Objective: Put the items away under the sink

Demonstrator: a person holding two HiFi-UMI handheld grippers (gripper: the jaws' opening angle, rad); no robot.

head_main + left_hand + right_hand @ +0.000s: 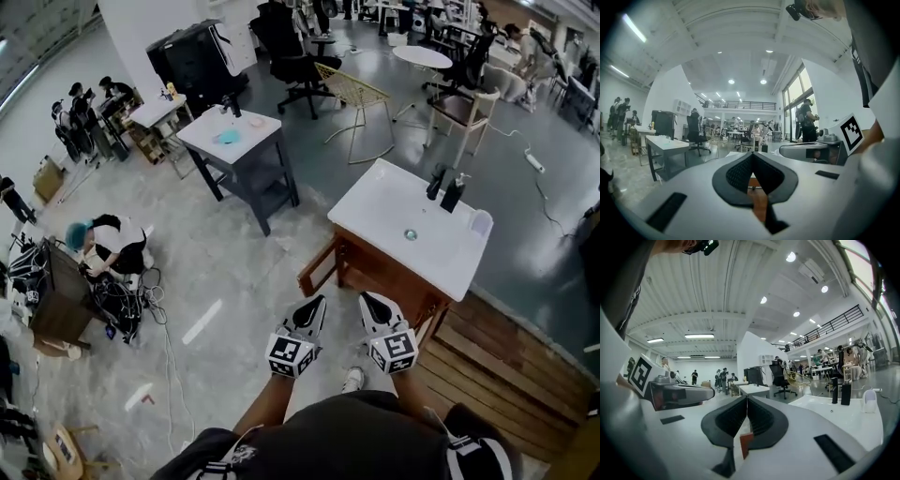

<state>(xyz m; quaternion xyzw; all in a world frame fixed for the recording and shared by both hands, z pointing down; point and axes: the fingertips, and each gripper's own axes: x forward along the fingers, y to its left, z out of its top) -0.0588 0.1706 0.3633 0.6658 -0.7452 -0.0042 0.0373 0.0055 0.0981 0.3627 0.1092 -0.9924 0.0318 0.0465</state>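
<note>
Two, jaws together, empty: L hand-held gripper [318,303] & R hand-held gripper [367,299], sink [375,217] just ahead.

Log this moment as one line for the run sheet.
left hand-held gripper: shut, empty | right hand-held gripper: shut, empty | sink top: two dark upright items, pale container | nothing picked up yet

Illumination was bright and even. Sources were round ceiling lamps [762,81], long fluorescent strips [699,336] and daylight through tall windows [794,98]. The glossy grey floor [319,159] carried soft reflections; shadows were faint. All views showed strong barrel distortion, and both gripper views had black vignetted corners. At close range the left hand-held gripper [753,157] and the right hand-held gripper [746,399] appeared defocused.
</note>
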